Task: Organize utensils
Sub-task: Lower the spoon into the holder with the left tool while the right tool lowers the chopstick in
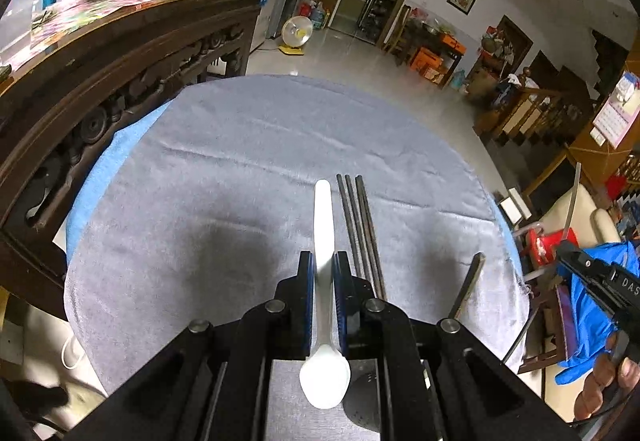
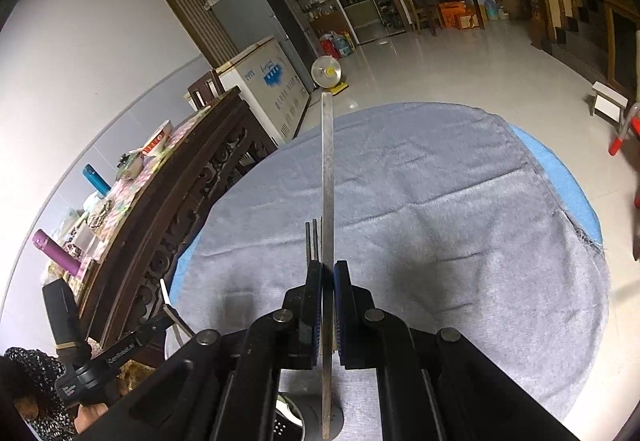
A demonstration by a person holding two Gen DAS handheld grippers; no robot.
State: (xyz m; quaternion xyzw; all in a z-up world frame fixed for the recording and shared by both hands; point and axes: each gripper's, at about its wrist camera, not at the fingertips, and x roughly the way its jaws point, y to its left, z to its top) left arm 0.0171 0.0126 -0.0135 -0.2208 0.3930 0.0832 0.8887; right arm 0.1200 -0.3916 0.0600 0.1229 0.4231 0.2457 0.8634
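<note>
The left hand-held gripper (image 1: pixel 323 273) is clamped on a white spoon (image 1: pixel 325 241), its jaws pressed narrow against the handle. The spoon's long axis runs along the line of the fingers: the handle points forward, away from the camera, over the grey cloth (image 1: pixel 240 169) that covers the round counter (image 1: pixel 86 193), and the bowl lies back toward the camera, between the gripper's arms.

The right hand-held gripper (image 2: pixel 328 275) is closed tight on a flat metal utensil (image 2: pixel 328 177), seen edge-on as a thin strip. It too follows the finger line, reaching far forward past the counter's far edge in the picture, with its near end passing back under the camera. What kind of utensil it is cannot be told from this edge-on view.

The left wrist view alone shows dark chopsticks (image 1: pixel 362 233) lying on the cloth just to the right of the spoon, roughly parallel to it, and another dark utensil (image 1: pixel 468 281) further right, angled toward them. It also catches the right gripper at the far right edge, held by a hand (image 1: pixel 604 381). The right wrist view shows only the far tips of the chopsticks, just left of the metal strip, and at the lower left the left gripper's body (image 2: pixel 100 365).
</note>
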